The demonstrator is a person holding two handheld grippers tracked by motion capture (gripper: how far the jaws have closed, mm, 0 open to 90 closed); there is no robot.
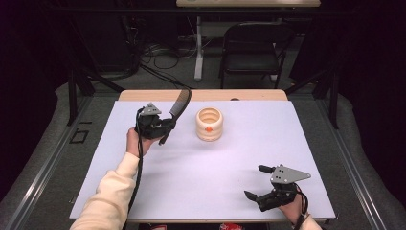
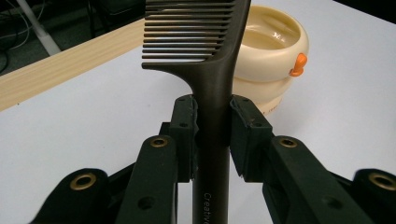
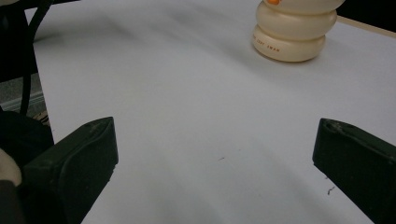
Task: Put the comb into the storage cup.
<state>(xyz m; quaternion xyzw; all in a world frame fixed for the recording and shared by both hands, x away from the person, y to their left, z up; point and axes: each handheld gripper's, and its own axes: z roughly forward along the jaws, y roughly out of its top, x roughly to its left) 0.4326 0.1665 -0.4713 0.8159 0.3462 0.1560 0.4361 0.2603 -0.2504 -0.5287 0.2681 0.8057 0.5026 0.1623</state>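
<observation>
A dark brown comb point(image 1: 179, 106) point(image 2: 212, 79) is held up off the white table, teeth end pointing away, with my left gripper point(image 1: 163, 128) point(image 2: 212, 126) shut on its handle. Just right of it stands a cream ribbed cup point(image 1: 209, 124) point(image 2: 271, 60) point(image 3: 294, 30) with an orange knob point(image 2: 298, 64) on its side. My right gripper point(image 1: 256, 182) point(image 3: 215, 158) rests low near the table's front right, jaws wide open with nothing between them.
A white sheet point(image 1: 206, 163) covers the wooden table point(image 1: 201, 95). A black folding chair point(image 1: 251, 48) and a table leg point(image 1: 198, 48) stand on the floor beyond the far edge, with cables lying about. A cable trails from the left gripper along the sleeve.
</observation>
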